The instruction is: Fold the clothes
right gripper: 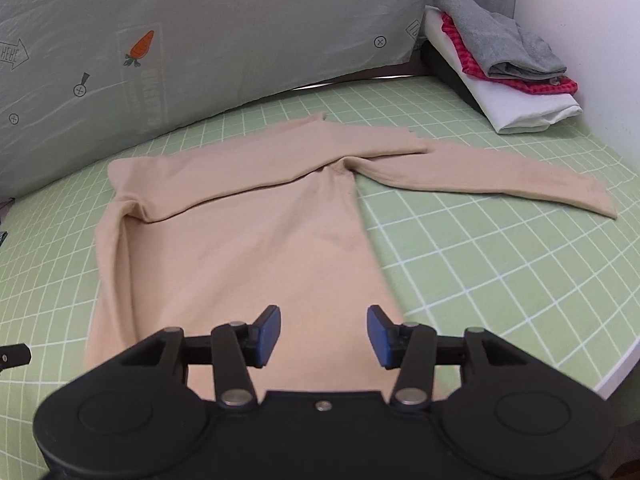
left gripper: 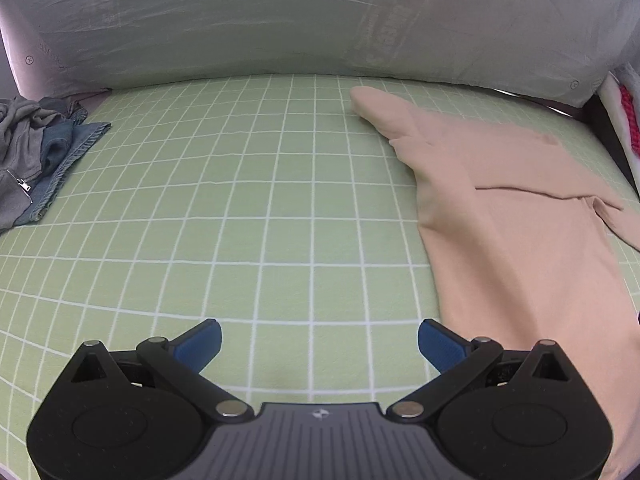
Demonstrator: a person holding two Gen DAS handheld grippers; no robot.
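The grey bumper cloth (right gripper: 240, 40) carries an arrow sign (right gripper: 14, 55) reading "HERE", a carrot print (right gripper: 140, 49), crossed-circle marks, and a faint vertical word, possibly mirrored, too blurred to read

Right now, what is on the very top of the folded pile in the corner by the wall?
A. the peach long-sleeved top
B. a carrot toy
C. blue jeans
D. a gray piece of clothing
D. In the right wrist view, the gray garment lies on top of the red one and the white one in the folded pile.
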